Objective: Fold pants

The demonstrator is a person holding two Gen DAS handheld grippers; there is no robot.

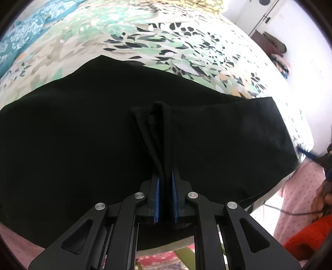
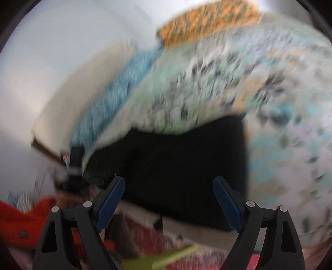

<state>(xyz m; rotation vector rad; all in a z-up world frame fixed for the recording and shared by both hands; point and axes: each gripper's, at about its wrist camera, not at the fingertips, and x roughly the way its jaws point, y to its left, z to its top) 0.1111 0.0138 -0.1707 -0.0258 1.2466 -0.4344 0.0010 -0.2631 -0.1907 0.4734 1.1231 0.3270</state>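
Black pants [image 1: 83, 135] lie spread across a bed with a leaf-patterned sheet [image 1: 176, 45]. My left gripper [image 1: 165, 176] is shut on a pinched ridge of the pants' near edge, and the fabric rises in a fold between the blue pads. In the blurred right wrist view the pants [image 2: 176, 166] lie ahead on the bed. My right gripper [image 2: 169, 193] is open and empty, at the near edge of the pants, off the cloth. The right gripper also shows at the far right of the left wrist view [image 1: 323, 164].
A teal patterned cloth [image 1: 22, 33] lies at the bed's far left. An orange-patterned pillow [image 2: 207, 18] sits at the head of the bed. A red garment [image 1: 309, 236] and a patterned rug [image 1: 157, 261] are below the bed edge. A white door [image 1: 269, 18] stands beyond.
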